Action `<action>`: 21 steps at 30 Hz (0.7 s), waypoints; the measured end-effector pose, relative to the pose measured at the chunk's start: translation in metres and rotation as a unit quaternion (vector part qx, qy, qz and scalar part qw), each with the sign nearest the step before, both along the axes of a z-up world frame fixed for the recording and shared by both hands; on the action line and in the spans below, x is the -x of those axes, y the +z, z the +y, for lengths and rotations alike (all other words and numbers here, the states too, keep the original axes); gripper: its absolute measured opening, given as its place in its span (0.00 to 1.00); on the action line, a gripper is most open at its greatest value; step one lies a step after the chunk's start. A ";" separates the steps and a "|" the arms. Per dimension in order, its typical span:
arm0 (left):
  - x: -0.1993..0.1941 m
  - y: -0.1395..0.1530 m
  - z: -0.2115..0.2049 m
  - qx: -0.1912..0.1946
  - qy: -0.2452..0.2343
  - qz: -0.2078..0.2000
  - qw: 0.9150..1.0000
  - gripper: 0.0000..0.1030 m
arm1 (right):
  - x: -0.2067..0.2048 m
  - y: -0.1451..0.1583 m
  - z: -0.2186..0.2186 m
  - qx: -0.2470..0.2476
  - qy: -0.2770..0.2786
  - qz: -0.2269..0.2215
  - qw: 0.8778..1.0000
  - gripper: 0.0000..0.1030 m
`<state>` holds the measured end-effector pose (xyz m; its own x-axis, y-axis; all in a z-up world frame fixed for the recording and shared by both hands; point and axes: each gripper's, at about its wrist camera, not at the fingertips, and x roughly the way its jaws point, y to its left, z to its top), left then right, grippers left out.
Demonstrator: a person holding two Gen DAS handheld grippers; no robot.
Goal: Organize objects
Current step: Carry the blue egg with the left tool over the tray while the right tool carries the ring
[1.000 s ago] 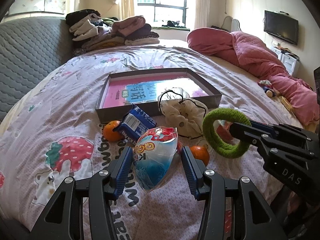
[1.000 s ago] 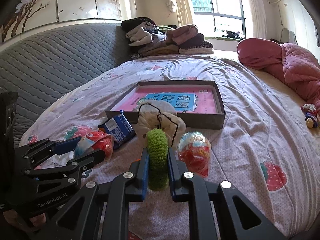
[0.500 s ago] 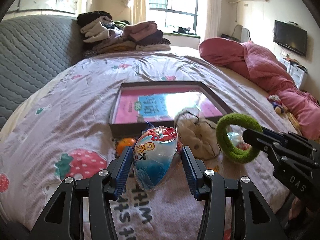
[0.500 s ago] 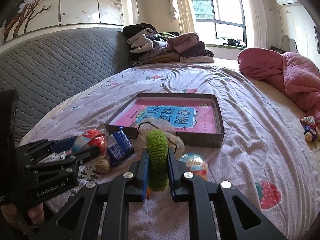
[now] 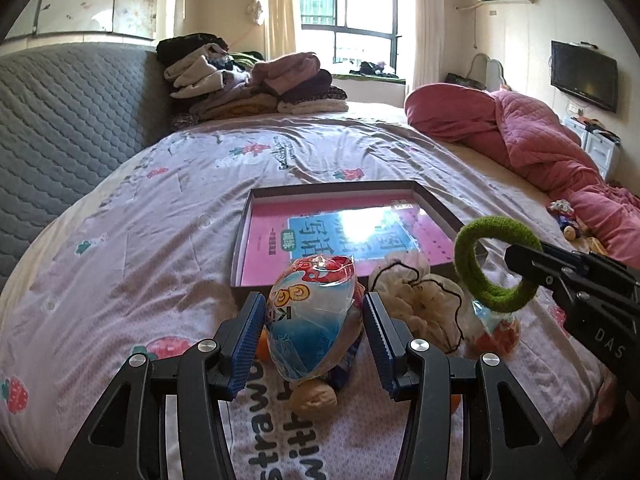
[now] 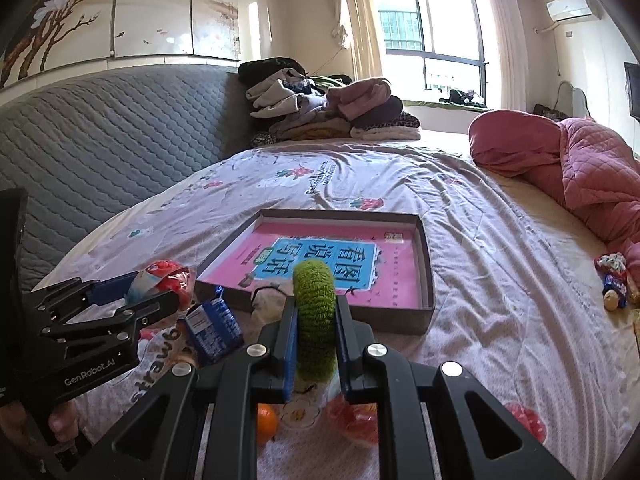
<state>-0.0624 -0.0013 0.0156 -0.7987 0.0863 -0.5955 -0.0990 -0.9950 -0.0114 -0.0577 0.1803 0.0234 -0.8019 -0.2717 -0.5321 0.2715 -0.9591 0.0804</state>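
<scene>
My left gripper [image 5: 314, 338] is shut on a clear snack bag [image 5: 312, 316] with red and blue print, held above the bed. It also shows in the right wrist view [image 6: 160, 280]. My right gripper [image 6: 316, 340] is shut on a green fuzzy ring [image 6: 316, 316], which also shows in the left wrist view [image 5: 496, 264]. Ahead lies a shallow grey box [image 5: 240, 248] with a pink book inside [image 6: 396, 276]. Both held things hover in front of its near edge.
On the bedspread below lie a cream drawstring pouch [image 5: 420, 300], a blue packet [image 6: 212, 328], an orange [image 6: 266, 420], a second snack bag [image 5: 496, 328] and a beige lump [image 5: 314, 398]. Folded clothes [image 5: 248, 84] and a pink quilt [image 5: 520, 140] lie farther back.
Both grippers have risen and moved forward toward the box, each keeping its hold. The loose items on the bed now sit lower and nearer in view.
</scene>
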 end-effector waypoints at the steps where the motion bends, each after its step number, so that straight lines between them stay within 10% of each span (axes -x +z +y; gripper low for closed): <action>1: 0.003 0.001 -0.001 -0.001 -0.001 0.000 1.000 0.50 | 0.002 0.001 0.000 0.000 -0.001 0.001 1.000 0.16; 21: 0.065 0.019 -0.016 -0.009 0.009 0.011 1.000 0.50 | 0.056 0.017 0.006 -0.017 -0.017 0.020 1.000 0.16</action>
